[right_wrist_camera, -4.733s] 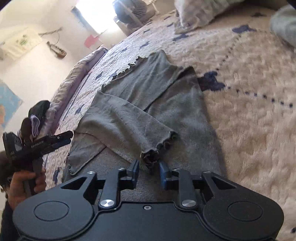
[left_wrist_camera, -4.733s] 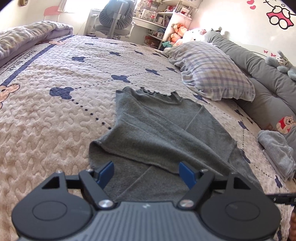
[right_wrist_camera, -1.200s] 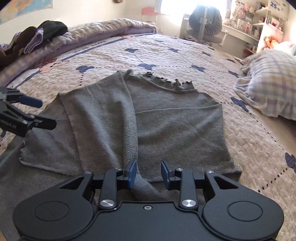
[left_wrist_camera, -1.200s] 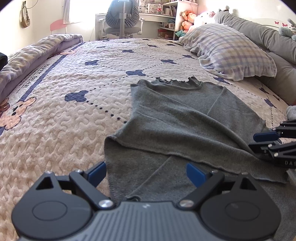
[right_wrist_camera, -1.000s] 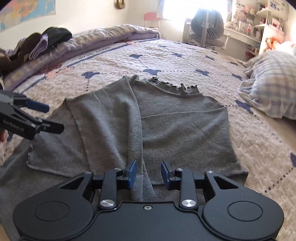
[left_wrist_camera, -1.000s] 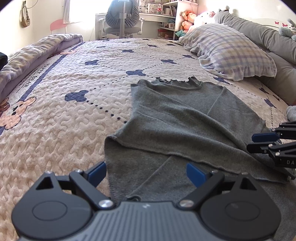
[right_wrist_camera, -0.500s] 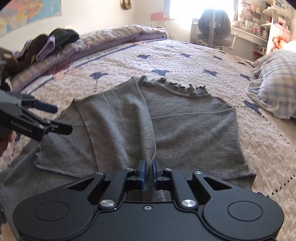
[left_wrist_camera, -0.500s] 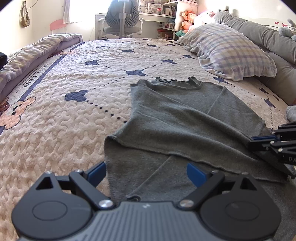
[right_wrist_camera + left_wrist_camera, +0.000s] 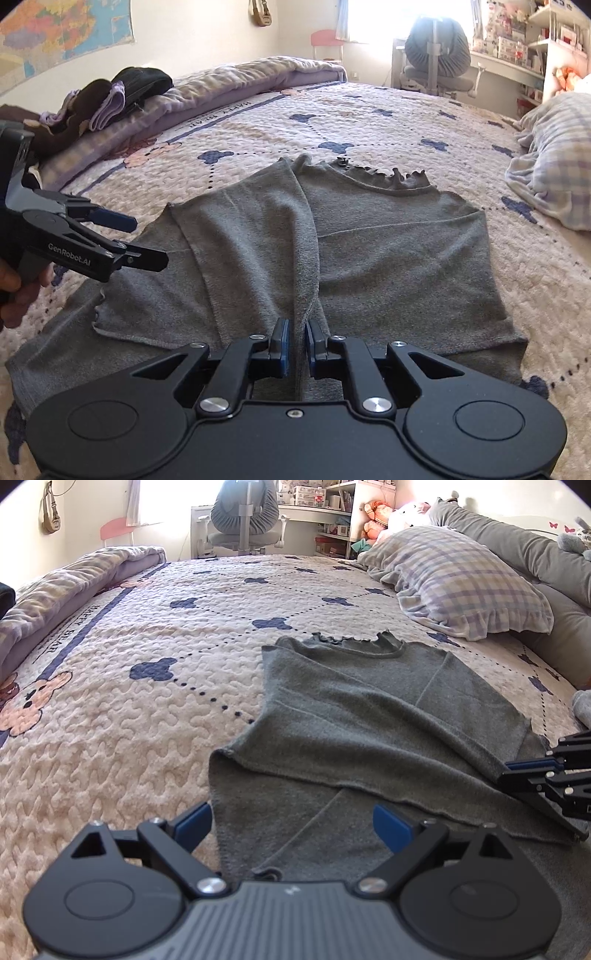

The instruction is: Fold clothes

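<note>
A grey knit top (image 9: 362, 716) with a ruffled collar lies flat on the quilted bed, one sleeve folded across its body. It also shows in the right wrist view (image 9: 399, 251). My left gripper (image 9: 291, 825) is open and empty, low over the top's hem; it also shows in the right wrist view (image 9: 144, 240). My right gripper (image 9: 296, 341) is shut on a raised fold of the grey top near its hem. It shows at the right edge of the left wrist view (image 9: 517, 770).
A plaid pillow (image 9: 469, 583) and grey cushions (image 9: 517, 550) lie at the right. A rolled purple blanket (image 9: 236, 92) with dark clothes (image 9: 122, 92) on it lies along the left. A desk chair (image 9: 243, 520) stands beyond the bed. Another grey garment (image 9: 581, 707) lies far right.
My right gripper has closed its jaws on the fold of the grey top and moved slightly forward. My left gripper has stayed still and open.
</note>
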The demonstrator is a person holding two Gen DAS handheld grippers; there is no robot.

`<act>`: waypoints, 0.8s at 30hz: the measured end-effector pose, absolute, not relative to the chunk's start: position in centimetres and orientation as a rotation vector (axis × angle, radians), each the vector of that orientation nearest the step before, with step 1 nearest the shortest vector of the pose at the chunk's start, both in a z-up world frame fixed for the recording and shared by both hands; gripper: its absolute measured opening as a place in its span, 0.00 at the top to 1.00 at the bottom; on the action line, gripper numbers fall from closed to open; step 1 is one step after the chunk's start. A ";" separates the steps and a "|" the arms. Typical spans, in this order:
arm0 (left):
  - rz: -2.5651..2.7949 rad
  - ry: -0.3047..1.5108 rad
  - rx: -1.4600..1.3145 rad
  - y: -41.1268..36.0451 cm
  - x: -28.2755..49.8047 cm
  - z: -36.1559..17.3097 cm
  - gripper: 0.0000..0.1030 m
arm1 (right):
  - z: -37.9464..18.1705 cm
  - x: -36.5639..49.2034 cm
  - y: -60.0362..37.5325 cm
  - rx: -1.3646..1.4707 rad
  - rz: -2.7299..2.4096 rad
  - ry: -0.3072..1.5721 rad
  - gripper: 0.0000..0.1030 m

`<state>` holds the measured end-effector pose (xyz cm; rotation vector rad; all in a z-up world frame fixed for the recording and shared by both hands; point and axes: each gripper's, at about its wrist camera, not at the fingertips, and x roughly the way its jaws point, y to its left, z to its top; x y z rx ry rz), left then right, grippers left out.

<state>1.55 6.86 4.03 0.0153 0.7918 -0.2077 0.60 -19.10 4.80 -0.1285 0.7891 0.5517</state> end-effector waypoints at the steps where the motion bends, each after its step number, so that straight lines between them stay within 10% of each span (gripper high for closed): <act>1: -0.208 0.792 0.015 6.9 1.6 4.0 0.08 | 4.8 0.7 -19.2 -0.115 0.554 0.792 0.90; 24: -0.220 0.797 0.022 6.6 1.5 3.9 0.08 | 2.6 3.2 -19.5 -0.455 0.270 0.764 1.00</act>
